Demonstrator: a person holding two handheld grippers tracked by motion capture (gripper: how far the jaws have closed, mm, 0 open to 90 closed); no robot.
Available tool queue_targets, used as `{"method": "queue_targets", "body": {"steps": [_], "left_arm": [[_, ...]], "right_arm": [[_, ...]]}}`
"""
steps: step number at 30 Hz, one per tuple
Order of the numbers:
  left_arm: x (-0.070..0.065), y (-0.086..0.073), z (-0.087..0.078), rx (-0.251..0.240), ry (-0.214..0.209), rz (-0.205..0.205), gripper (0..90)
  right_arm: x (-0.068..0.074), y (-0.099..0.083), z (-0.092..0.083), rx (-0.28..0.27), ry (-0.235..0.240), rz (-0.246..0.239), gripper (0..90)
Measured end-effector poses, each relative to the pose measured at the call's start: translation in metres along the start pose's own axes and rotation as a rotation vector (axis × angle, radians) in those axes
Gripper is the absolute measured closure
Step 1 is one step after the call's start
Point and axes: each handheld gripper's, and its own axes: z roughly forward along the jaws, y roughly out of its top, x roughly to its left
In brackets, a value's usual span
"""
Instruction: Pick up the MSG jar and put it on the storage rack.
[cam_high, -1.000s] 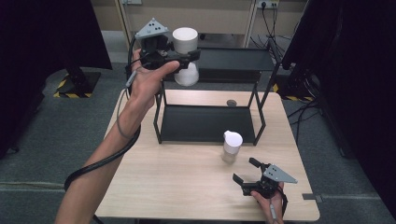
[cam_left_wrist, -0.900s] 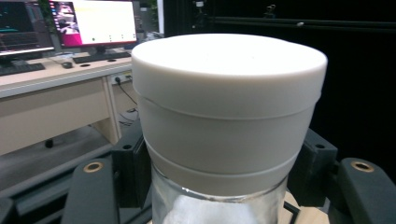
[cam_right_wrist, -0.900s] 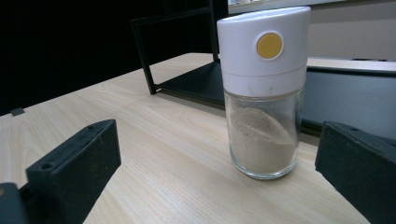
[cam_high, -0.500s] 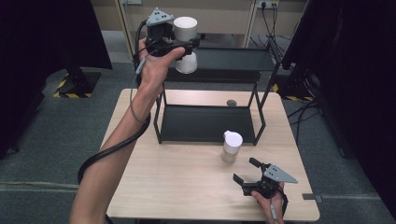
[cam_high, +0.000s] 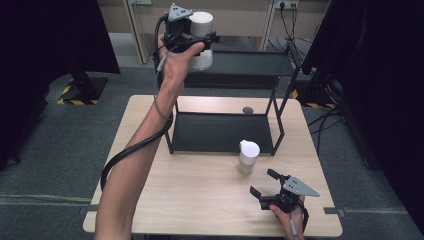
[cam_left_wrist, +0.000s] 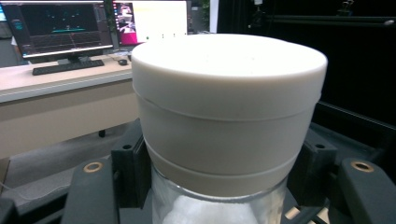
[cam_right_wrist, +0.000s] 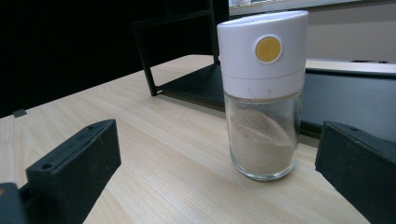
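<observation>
Two claws in play. Left claw (cam_high: 200, 42) clamps a white-capped jar (cam_high: 201, 37), held up over the top shelf of the black rack (cam_high: 240, 65), not yet set down. Right claw (cam_high: 262, 185) rests on the bench (cam_high: 190, 195), jaws spread, empty; second shaker (cam_high: 248, 156) just ahead, ungrasped.

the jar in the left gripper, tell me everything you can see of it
The jar has a wide white plastic-looking cap over a clear glass body with white contents. It is upright, clamped below the cap between the jaws of the left gripper, raised near the black rack's top shelf.
</observation>
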Motion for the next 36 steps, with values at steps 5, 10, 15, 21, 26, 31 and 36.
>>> {"method": "queue_targets", "body": {"steps": [5,10,15,21,26,31,36], "left_arm": [[-0.002,-0.001,0.011,0.008,0.04,0.012,35.2],[0.0,-0.005,0.015,-0.006,0.064,0.003,35.2],[0.0,-0.006,0.017,-0.001,0.083,0.0,35.2],[0.002,-0.01,0.019,0.002,0.102,-0.004,35.2],[0.004,-0.015,0.021,0.006,0.104,-0.018,35.2],[0.006,-0.02,0.023,0.001,0.106,-0.024,35.1],[0.006,-0.02,0.023,0.004,0.107,-0.02,35.0]], "right_arm": [[0.0,0.0,0.0,-0.002,0.001,-0.001,0.4],[-0.001,0.0,0.0,-0.001,0.002,0.001,0.4],[0.0,0.0,0.0,-0.001,0.003,0.001,0.4],[0.0,0.0,0.0,0.0,0.004,0.001,0.4],[0.0,0.0,0.0,-0.001,0.005,-0.001,0.5],[0.0,0.0,0.001,-0.001,0.005,0.0,0.4],[0.0,0.0,0.001,0.002,0.007,0.003,0.4]]}}
